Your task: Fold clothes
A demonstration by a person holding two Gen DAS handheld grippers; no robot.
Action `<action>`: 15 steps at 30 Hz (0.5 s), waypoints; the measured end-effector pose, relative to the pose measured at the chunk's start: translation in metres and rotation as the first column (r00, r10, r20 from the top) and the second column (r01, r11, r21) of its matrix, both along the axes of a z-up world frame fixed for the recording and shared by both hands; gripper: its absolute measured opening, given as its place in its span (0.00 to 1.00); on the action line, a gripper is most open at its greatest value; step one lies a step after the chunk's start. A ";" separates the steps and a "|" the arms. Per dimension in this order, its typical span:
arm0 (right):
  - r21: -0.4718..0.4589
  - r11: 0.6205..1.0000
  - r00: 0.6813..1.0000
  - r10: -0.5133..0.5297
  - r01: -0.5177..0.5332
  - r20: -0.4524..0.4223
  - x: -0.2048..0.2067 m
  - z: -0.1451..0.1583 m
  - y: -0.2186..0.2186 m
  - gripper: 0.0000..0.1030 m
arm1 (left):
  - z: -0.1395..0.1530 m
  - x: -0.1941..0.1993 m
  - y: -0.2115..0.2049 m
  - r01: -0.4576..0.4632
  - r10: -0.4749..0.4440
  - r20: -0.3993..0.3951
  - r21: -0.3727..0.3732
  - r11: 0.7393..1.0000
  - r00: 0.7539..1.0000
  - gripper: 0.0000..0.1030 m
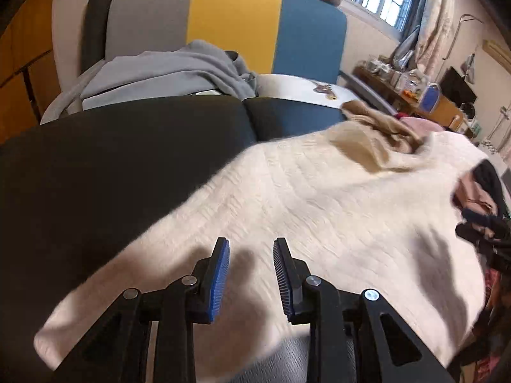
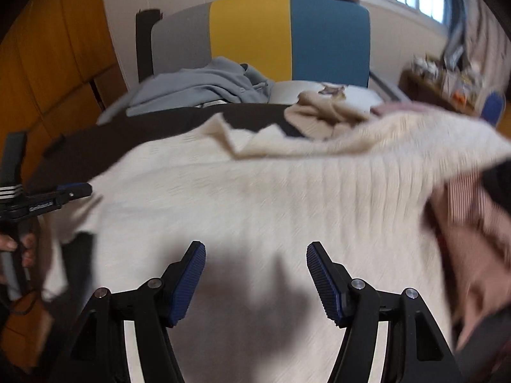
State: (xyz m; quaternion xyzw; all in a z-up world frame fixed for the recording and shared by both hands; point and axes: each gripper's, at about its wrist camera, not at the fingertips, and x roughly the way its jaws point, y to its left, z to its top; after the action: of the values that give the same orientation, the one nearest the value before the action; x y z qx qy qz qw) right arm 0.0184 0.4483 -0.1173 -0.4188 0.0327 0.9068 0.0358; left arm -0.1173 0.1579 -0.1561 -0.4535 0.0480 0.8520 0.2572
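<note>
Cream ribbed knit sweater (image 2: 255,198) lies spread; both the left hand-held gripper (image 1: 250,274) and right hand-held gripper (image 2: 255,281) gape empty above it, so a careless pinch could bunch both layers.

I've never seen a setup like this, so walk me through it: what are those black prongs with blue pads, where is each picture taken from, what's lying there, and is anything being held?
No robot here: a person holds a two-finger tool in each hand, with a wide-angle camera on each looking along its fingers. One picture comes from the left tool, the other from the right tool. In the right view, the left tool appears at the left edge. A cream knitted sweater lies spread on a dark surface. Behind are a grey hoodie, a tan garment and a grey, yellow and blue headboard. Both tools are open above the sweater; nothing is held.
</note>
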 end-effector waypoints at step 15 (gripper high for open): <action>-0.205 0.973 0.981 0.137 -0.108 0.137 -0.191 -0.054 0.013 0.60 | -0.034 -0.042 -0.028 0.064 -0.066 -0.064 -0.028 0.998 0.996 0.28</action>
State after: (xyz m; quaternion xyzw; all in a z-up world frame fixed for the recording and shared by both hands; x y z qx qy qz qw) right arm -0.1727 0.4616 -0.1718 -0.4888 0.0935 0.8653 -0.0596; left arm -0.1593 0.1300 -0.1899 -0.4270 0.0823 0.8568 0.2770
